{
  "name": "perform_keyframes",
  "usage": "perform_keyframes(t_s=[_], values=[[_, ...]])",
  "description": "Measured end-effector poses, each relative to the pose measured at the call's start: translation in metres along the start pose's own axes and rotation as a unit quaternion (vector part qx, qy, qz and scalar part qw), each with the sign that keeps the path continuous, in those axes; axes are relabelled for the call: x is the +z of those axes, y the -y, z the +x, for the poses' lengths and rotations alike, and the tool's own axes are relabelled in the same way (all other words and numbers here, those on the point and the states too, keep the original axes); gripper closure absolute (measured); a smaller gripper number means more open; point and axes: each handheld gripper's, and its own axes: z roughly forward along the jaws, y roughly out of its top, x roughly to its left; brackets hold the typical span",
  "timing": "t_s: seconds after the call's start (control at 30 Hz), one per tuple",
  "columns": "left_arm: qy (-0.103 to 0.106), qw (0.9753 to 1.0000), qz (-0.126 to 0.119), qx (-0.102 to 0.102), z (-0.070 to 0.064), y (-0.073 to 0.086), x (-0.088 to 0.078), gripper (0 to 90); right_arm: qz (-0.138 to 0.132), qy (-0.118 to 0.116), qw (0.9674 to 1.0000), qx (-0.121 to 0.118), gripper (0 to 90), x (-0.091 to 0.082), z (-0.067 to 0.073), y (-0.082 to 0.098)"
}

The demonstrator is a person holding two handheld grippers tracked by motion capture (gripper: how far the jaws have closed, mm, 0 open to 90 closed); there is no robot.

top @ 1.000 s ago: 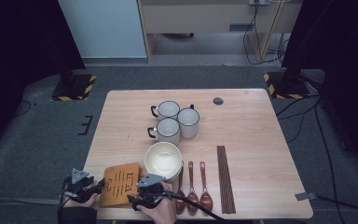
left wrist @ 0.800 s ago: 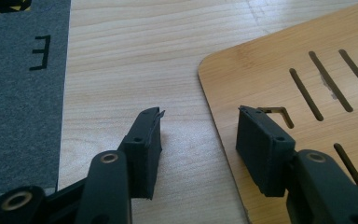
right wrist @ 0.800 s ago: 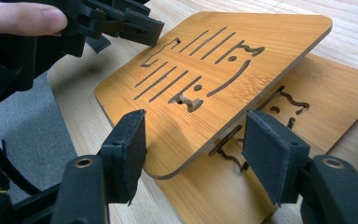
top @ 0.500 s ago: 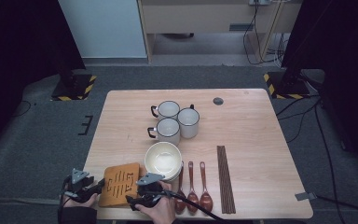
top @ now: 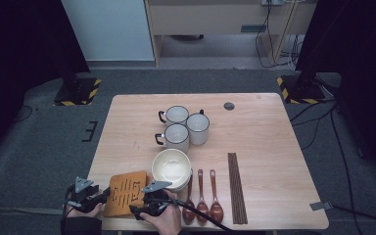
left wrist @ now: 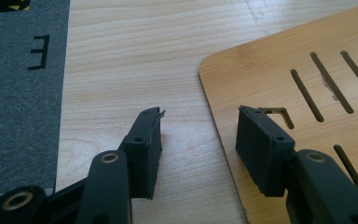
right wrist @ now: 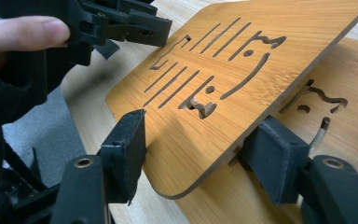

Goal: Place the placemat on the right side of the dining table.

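Both claws straddle edges of the top bamboo trivet (right wrist: 242,60).

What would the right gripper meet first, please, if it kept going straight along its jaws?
Probably the left gripper at the far edge of the slotted bamboo board, which already lies between the right gripper jaws; depth is unclear.

Wooden table (top: 269,147) — mugs (top: 185,126), bowl (top: 171,167), spoons (top: 203,196), chopsticks (top: 236,186), mats (top: 125,193).
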Motion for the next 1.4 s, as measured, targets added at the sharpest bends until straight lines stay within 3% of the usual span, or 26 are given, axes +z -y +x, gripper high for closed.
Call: perform_keyframes(t_s=[0.17,0.43,0.6,0.73,0.93,1.23,1.4], values=[[0.001,1.0000,-0.003,-0.005,0.000,0.000,0.000,50.3,-0.017,-0.014,0.9998,0.000,45.1,-0.004,0.002,-0.003],[0.005,0.9999,-0.006,-0.012,0.002,0.001,0.000,50.8,-0.013,-0.023,0.9996,0.011,45.9,0.004,0.004,-0.007],[0.014,0.9993,-0.012,-0.031,0.005,0.002,0.001,46.4,-0.033,-0.028,0.9989,0.020,52.6,0.002,0.004,-0.007],[0.020,0.9981,-0.035,-0.047,0.006,0.001,-0.003,43.1,-0.040,-0.036,0.9982,0.027,59.6,-0.001,0.004,-0.008],[0.019,0.9963,-0.066,-0.052,0.005,0.000,-0.013,39.9,-0.043,-0.054,0.9969,0.037,67.9,-0.004,0.004,-0.009],[0.021,0.9935,-0.097,-0.057,0.003,0.000,-0.027,37.3,-0.052,-0.085,0.9940,0.046,77.0,-0.009,0.006,-0.010],[0.016,0.9930,-0.103,-0.054,0.002,0.001,-0.032,37.4,-0.054,-0.092,0.9931,0.049,79.1,-0.010,0.007,-0.009]])
